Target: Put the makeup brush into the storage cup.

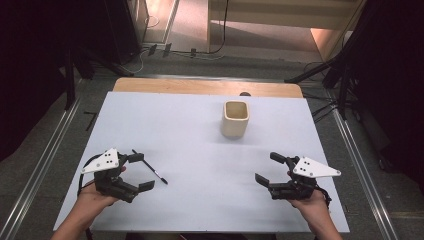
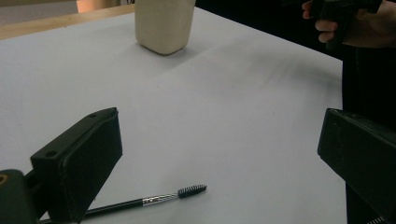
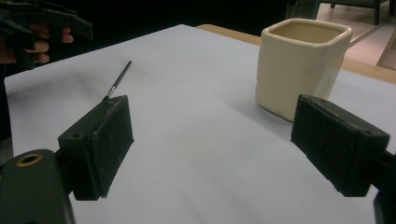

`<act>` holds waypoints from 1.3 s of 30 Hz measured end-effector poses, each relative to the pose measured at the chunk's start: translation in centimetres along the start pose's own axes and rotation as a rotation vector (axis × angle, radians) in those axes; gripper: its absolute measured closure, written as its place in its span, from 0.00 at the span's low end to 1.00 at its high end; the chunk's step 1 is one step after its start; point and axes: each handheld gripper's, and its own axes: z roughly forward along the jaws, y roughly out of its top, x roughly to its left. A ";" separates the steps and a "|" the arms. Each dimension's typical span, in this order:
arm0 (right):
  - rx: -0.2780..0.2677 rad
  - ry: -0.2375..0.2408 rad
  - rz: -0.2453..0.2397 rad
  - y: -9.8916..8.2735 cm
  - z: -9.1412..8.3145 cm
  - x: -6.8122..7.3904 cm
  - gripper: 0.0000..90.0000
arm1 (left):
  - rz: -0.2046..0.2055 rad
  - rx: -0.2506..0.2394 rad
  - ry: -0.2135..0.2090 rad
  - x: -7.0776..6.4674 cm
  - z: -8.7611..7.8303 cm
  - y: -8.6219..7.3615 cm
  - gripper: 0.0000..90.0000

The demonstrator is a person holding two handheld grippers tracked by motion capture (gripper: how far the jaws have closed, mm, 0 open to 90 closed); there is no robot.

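Left gripper (image 1: 141, 172) jaws stand apart beside the brush (image 1: 149, 169); lower them squarely over its thin handle before you squeeze.

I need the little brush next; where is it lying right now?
In the high view the brush lies flat on the white table, at the left side, beside the open left gripper and well short of the cream cup.
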 end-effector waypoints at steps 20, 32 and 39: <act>-0.002 0.006 0.015 -0.1 -0.2 -0.1 0.15 | 0.037 -0.054 0.044 -0.1 -0.2 0.2 0.00; 0.001 0.001 0.018 -0.2 -0.3 -0.1 0.15 | 0.010 -0.058 0.108 0.9 0.0 0.5 0.00; 0.009 -0.004 0.022 -0.3 -0.4 0.0 0.15 | 0.000 -0.068 0.191 1.5 0.1 0.8 0.00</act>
